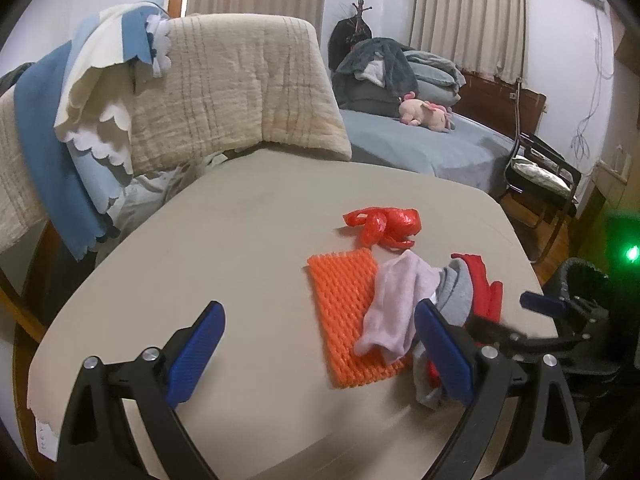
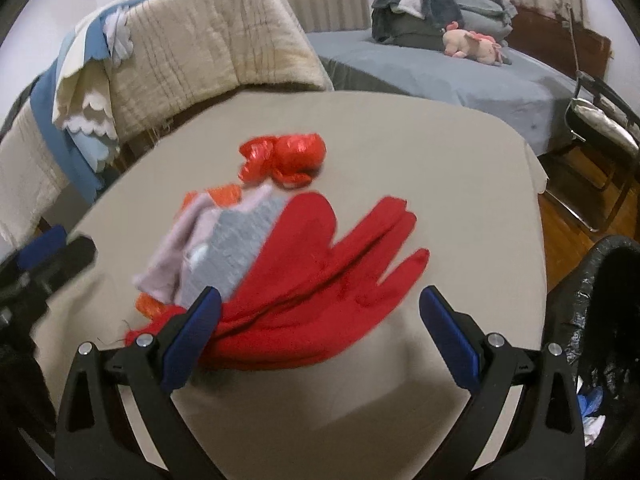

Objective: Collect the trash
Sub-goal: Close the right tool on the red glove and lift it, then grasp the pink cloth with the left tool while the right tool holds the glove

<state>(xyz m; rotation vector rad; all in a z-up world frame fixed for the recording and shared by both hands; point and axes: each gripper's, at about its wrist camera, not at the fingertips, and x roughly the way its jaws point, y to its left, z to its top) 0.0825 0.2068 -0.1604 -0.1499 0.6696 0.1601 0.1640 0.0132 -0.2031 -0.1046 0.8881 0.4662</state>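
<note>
On the beige worktop (image 1: 240, 240), a red glove (image 2: 320, 272) is lying between the right tool's (image 2: 320, 334) wide-open fingers; the left tool (image 1: 316, 354) is gaping, holding nothing.

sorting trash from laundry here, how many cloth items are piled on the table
3: a pink sock on the orange foam net, a grey sock beside it, a red glove nearest the right gripper. More may be hidden underneath.

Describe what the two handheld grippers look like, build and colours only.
Both look alike. The left gripper and the right gripper each have two flat blue finger pads on a black forked frame, fastened with round silver bolts. No cables, markings, hand or sleeve show.
</note>
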